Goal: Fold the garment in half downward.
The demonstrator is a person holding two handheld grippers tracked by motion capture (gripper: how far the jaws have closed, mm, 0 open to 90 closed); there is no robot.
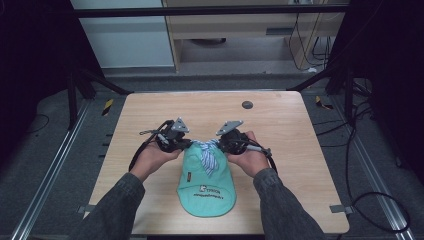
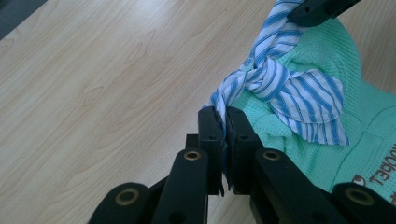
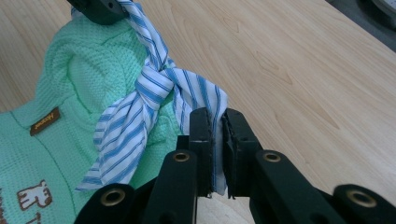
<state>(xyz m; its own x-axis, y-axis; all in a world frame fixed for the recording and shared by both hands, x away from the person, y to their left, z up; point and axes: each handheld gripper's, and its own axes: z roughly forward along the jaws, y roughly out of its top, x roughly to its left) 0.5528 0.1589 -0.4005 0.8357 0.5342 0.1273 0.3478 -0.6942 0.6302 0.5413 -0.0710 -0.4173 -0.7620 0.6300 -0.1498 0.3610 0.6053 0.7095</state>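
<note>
On the pale wooden table lies a small mint-green knitted garment, flat, w/ its printed logo toward the person and its neck end toward the far side. At the neck sits a blue-and-white striped cloth tie, already crossed into one knot. Starting from the left: the left gripper has its jaws closed tight on one striped tail, the fabric pinched between the black pads, just at the garment's edge. In the middle, the knot stands a little lifted over the green knit, and a loose striped end hangs down on the garment. On the right, the right gripper is also clamped on the other tail, fabric between its pads. Both hands are near each other, approx. at same height. I judge the step is tightening the knot. Next move probably needs both grippers pulling apart, evenly and level, w/o letting the thin cloth slip or dragging the garment off its place.
</note>
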